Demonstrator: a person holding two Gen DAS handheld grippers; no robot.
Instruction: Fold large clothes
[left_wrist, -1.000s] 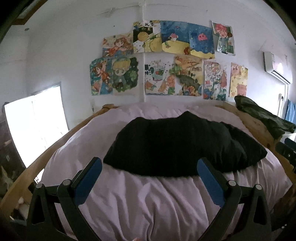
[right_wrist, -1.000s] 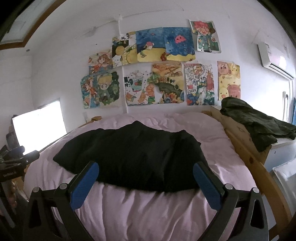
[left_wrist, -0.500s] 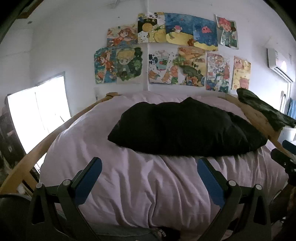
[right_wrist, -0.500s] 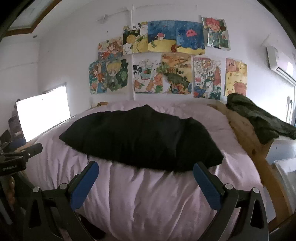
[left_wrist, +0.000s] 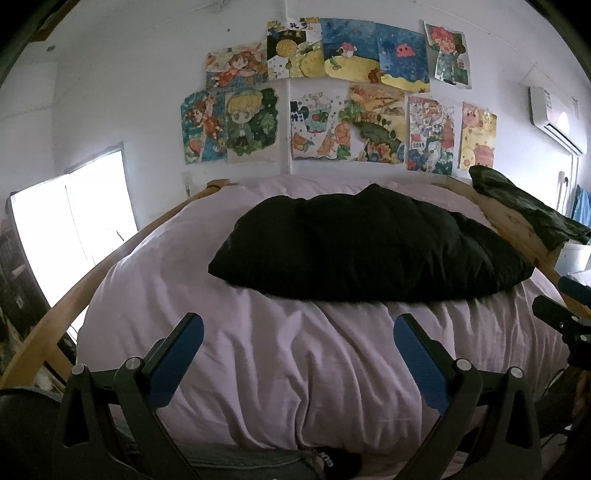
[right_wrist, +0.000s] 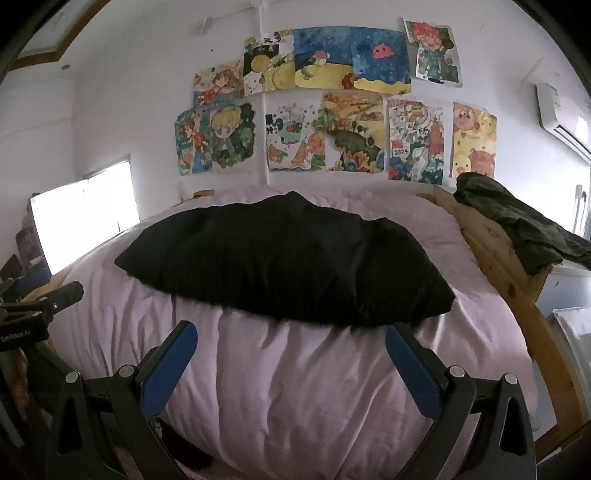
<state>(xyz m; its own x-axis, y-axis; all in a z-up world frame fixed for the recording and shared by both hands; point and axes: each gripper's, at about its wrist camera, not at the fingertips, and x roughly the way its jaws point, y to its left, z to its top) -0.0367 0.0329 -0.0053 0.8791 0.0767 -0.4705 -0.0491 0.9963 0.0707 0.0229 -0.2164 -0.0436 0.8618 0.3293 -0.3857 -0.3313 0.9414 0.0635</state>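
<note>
A large black garment (left_wrist: 369, 243) (right_wrist: 288, 262) lies spread flat across the middle of a pale pink bed cover (left_wrist: 288, 358) (right_wrist: 295, 387). My left gripper (left_wrist: 295, 332) is open, held back over the near end of the bed, well short of the garment's near hem, with nothing between its blue-padded fingers. Likewise open and empty, my right gripper (right_wrist: 291, 339) hangs just short of the near hem. The left gripper's body (right_wrist: 37, 306) shows at the left edge of the right wrist view, and the right gripper's body (left_wrist: 565, 314) at the right edge of the left wrist view.
A wooden bed frame (left_wrist: 55, 325) (right_wrist: 517, 288) runs along both sides. A dark green garment (left_wrist: 528, 210) (right_wrist: 517, 225) is draped over the right rail. Drawings (left_wrist: 332, 103) cover the far wall, with a bright window (left_wrist: 70, 221) at left and an air conditioner (left_wrist: 554, 118) at right.
Both grippers have pulled back toward the foot of the bed and dropped lower; the black garment now sits farther off. Both stay open and empty.
</note>
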